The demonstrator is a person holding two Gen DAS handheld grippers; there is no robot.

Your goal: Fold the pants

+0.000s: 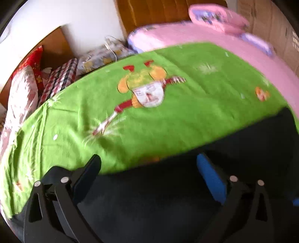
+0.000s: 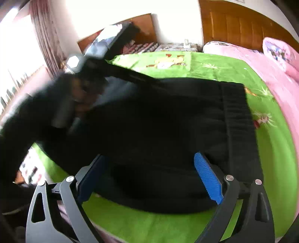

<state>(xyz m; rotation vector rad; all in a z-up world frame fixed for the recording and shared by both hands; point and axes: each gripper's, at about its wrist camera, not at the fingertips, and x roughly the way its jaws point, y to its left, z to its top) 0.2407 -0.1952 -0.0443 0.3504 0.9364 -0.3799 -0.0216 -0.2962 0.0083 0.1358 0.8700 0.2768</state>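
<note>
Black pants (image 2: 158, 121) lie spread on a green cartoon-print sheet (image 2: 271, 149), their ribbed waistband (image 2: 237, 119) toward the right. My right gripper (image 2: 149, 173) hovers open just above the near edge of the pants, nothing between its blue pads (image 2: 207, 177). In the right wrist view the other gripper device and a dark sleeve (image 2: 61, 97) reach over the pants' left part, blurred. In the left wrist view my left gripper (image 1: 147, 173) is open over the black pants (image 1: 168, 196), whose far edge meets the green sheet (image 1: 149, 115).
A pink blanket (image 1: 233, 43) and a pink pillow (image 1: 214, 16) lie at the bed's far side. Pillows and folded checked bedding (image 1: 58, 80) are piled beside the wooden headboard (image 2: 239, 26). A curtain and bright window (image 2: 22, 46) stand at left.
</note>
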